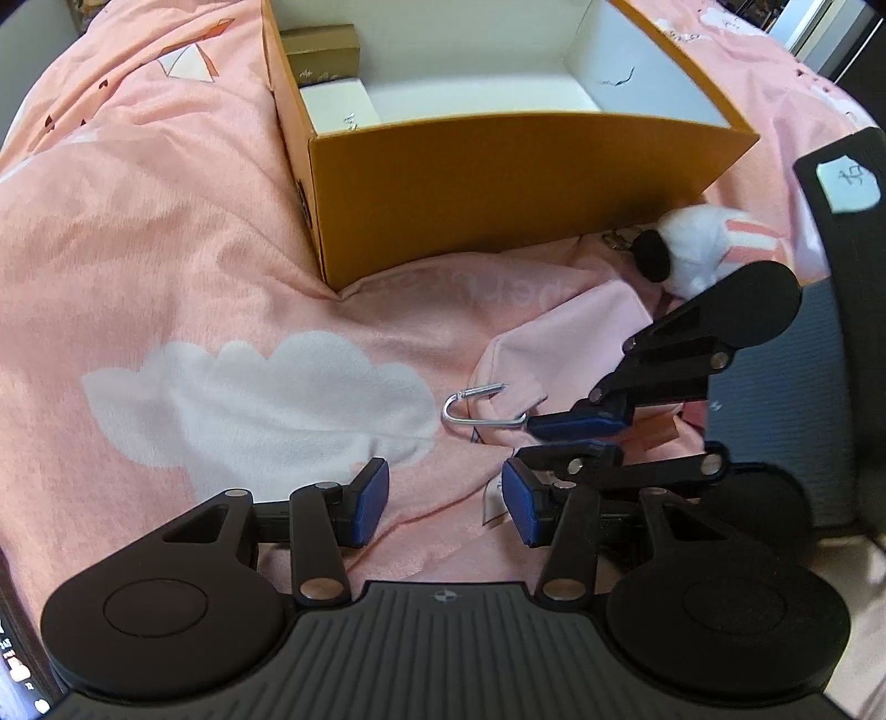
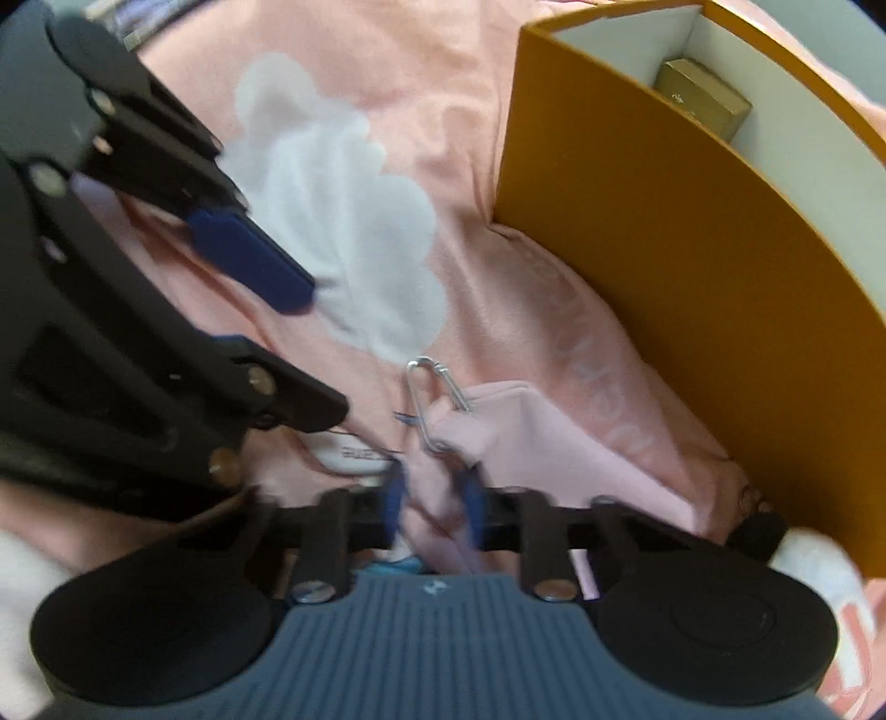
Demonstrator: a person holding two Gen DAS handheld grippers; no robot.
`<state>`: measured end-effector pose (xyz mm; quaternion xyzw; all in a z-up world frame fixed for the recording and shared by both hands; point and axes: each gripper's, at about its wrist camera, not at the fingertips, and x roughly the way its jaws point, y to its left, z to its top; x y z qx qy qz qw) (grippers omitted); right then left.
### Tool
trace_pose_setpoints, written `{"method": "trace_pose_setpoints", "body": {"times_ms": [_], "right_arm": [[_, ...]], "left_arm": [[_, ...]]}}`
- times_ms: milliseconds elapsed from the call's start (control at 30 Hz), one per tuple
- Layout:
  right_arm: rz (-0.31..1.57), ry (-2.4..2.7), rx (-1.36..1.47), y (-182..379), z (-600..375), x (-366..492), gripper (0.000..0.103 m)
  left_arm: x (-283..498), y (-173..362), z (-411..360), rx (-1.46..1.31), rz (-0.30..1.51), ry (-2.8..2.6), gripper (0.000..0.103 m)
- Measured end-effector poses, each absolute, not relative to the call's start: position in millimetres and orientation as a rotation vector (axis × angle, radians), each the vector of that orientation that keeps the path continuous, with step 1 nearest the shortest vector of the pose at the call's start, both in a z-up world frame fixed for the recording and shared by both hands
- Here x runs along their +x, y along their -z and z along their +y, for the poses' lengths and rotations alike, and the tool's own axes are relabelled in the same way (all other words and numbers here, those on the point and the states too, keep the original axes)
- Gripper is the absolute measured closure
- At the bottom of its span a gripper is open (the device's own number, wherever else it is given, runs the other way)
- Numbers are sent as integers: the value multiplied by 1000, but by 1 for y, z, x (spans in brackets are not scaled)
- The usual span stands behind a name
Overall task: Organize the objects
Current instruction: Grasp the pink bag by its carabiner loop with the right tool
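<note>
Pink pouch, soft plush cloth, lies crumpled on the blanket just in front of the orange box, toward its right corner. Largest to smallest:

Blanket: fleecy, salmon-pink, printed with a puffy white cloud; rumpled into folds around the box.

Orange box: rigid card, rectangular, open-topped, white inside. Two small cartons sit in its far left corner, one gold-brown, one white. Rest of the floor bare.

Pouch: paler pink than the blanket, limp, bunched at one end where a silver wire carabiner is clipped on. Carabiner is thin, smooth metal, an elongated loop.

Plush toy: white, fuzzy, rounded, with a black patch and pink stripes; rests beside the box's near right corner, behind the pouch.

Right gripper: black linkage, blue ribbed pads. Its wrist view, somewhat blurred, shows the pads pinched in on a fold of pouch fabric just below the carabiner; jaws nearly together, cloth between them.

Left gripper: same build, jaws standing apart, nothing between the pads, only blanket beneath. It sits just left of the right gripper, pads clear of the pouch.
</note>
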<state>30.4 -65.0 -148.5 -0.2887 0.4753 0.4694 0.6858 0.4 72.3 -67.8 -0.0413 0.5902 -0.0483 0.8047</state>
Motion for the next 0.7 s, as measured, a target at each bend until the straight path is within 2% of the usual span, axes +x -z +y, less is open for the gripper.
{"method": "trace_pose_setpoints", "body": {"times_ms": [167, 233, 367, 533, 600, 633, 700], "right_arm": [[1038, -1050, -590, 128, -79, 32, 96], [1021, -1046, -574, 117, -83, 33, 103], [953, -973, -529, 91, -106, 53, 103], [986, -1008, -542, 85, -127, 68, 103], [1018, -1052, -586, 94, -126, 61, 95], [1034, -1074, -621, 99, -126, 56, 94], [1043, -1108, -692, 107, -124, 48, 78]], "left_arm": [[0, 61, 82, -139, 1247, 106, 47], [0, 61, 80, -149, 1239, 119, 47], [0, 64, 67, -145, 1226, 195, 47], [3, 78, 51, -120, 1264, 230, 47], [4, 86, 43, -78, 1302, 213, 47], [4, 89, 38, -45, 1315, 194, 47], [5, 89, 32, -10, 1324, 178, 47]]}}
